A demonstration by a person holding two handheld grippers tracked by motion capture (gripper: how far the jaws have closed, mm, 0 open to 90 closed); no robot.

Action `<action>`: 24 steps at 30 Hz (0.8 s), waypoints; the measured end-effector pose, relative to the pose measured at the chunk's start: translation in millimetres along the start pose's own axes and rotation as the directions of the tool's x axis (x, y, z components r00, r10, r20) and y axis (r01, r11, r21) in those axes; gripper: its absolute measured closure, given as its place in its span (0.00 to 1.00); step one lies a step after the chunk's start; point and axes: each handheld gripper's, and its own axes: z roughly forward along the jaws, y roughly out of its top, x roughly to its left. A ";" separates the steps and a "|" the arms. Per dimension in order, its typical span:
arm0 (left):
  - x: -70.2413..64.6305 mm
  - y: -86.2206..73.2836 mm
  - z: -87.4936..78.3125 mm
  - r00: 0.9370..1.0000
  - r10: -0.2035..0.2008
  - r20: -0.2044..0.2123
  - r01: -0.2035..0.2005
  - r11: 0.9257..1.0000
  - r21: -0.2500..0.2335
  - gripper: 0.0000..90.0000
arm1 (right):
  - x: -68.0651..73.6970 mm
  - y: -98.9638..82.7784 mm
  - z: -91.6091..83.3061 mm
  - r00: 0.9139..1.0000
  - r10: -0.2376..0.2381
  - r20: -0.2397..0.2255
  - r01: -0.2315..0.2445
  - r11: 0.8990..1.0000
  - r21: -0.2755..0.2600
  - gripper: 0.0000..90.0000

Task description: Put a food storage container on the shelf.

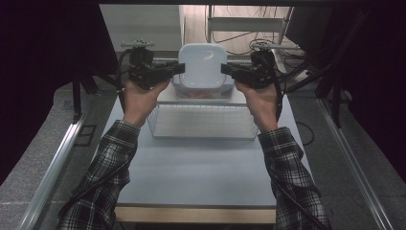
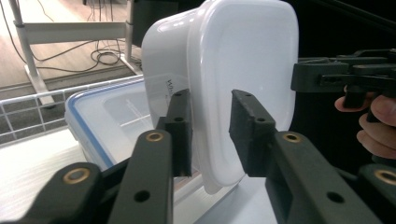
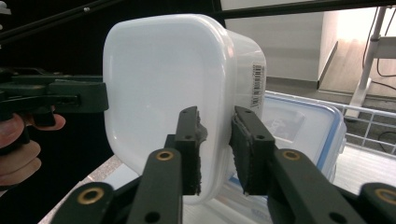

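Observation:
A white plastic container (image 1: 202, 64) with its lid on hangs tipped on edge, lid toward me, over the back of the table. My left gripper (image 1: 181, 68) grips its left rim and my right gripper (image 1: 225, 69) its right rim. In the left gripper view the rim of the container (image 2: 243, 60) sits between the pads of the left gripper (image 2: 210, 130), which lie against it. In the right gripper view the right gripper (image 3: 215, 149) pinches the rim of the container (image 3: 163, 84) the same way. Just below stands a clear box with a blue-edged lid (image 1: 203, 92) (image 2: 107, 116) (image 3: 299, 126).
A white wire basket (image 1: 203, 122) lies on the pale table (image 1: 201, 167) in front of the clear box. Desk legs and cables (image 1: 249, 28) stand beyond the table's far edge. Dark curtains close off both sides.

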 end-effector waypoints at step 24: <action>12.7 8.8 24.2 0.998 0.006 -0.062 -0.005 1.000 0.023 0.54 | -5.3 9.6 22.3 0.994 -0.031 0.101 0.029 0.999 0.017 0.56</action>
